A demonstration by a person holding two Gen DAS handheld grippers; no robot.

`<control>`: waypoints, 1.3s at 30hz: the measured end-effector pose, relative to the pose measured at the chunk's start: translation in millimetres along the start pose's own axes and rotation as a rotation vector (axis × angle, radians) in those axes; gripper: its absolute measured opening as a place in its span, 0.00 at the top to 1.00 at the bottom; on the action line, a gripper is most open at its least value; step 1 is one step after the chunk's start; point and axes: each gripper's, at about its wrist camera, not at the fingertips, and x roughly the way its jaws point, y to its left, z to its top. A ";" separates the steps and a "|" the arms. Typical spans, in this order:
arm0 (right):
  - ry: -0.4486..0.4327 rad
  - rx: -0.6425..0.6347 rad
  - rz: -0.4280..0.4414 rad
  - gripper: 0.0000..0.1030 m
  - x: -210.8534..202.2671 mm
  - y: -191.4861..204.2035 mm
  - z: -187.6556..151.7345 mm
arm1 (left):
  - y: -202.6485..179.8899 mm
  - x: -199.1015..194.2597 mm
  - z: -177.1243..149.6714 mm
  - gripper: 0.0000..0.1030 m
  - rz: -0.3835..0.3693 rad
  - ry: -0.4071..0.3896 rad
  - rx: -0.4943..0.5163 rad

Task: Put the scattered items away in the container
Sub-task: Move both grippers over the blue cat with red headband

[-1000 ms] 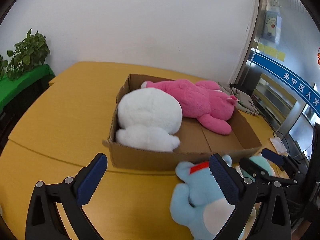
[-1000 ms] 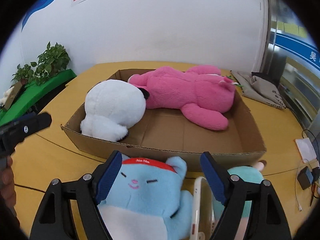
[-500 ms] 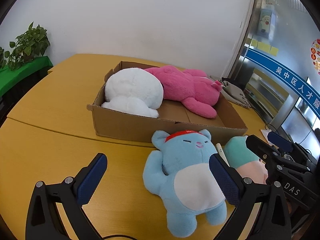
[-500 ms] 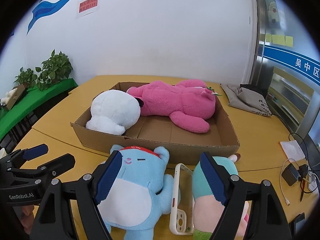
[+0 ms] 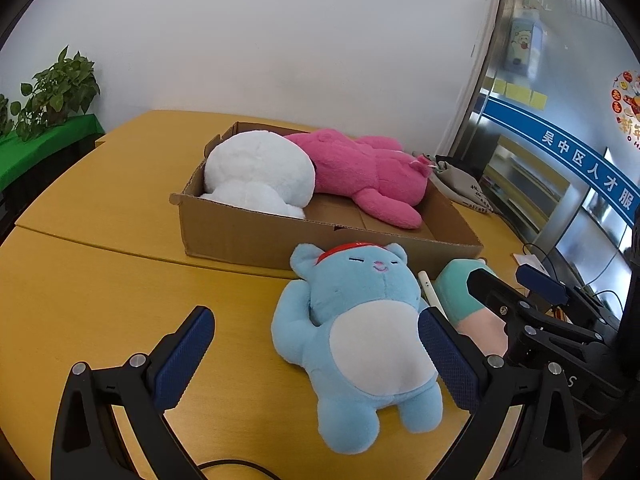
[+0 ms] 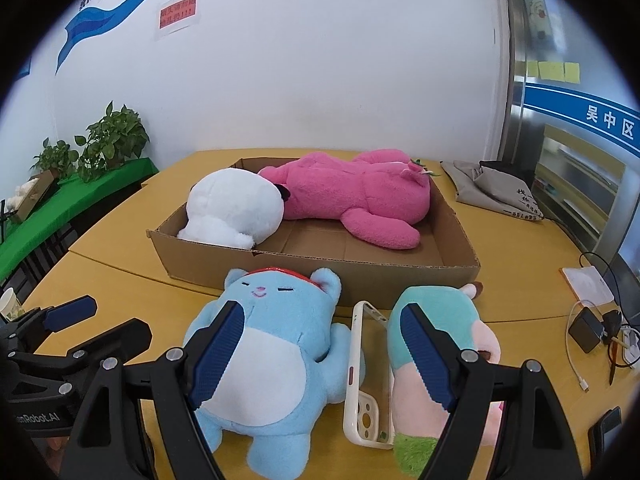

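Potted plants (image 6: 114,142), a grey bag (image 6: 494,192), and perhaps a charger (image 6: 585,330).

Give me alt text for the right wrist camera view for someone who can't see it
A blue cat plush, a clear phone case and a teal-and-pink plush lie on a yellow table, just in front of the open right claw. Behind them a shallow cardboard box already holds a white plush and a pink plush. The left claw shows at the left edge.
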 end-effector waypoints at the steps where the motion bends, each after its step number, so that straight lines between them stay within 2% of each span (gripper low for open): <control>1: -0.002 0.002 -0.001 0.22 0.2 -1.1 0.2 | 0.0 0.5 -0.5 0.00 0.004 0.002 0.000; 7: 0.010 0.015 0.011 0.22 2.6 -4.5 -4.7 | 2.2 3.4 -6.0 0.00 0.018 0.023 -0.014; 18: 0.021 0.026 0.002 0.22 -6.4 -9.3 -15.0 | -5.2 0.2 -10.5 0.00 -0.006 0.034 -0.010; 27: 0.037 0.008 0.016 0.22 -3.0 2.1 -22.1 | 4.9 -4.5 -14.5 0.00 0.003 0.042 -0.028; 34: 0.040 0.013 -0.022 0.22 -5.9 -4.2 -24.8 | -2.7 -0.4 -15.5 0.00 -0.023 0.052 -0.004; 39: 0.047 0.021 -0.028 0.22 -0.8 -5.6 -25.6 | -0.6 -2.7 -17.9 0.00 -0.011 0.061 0.015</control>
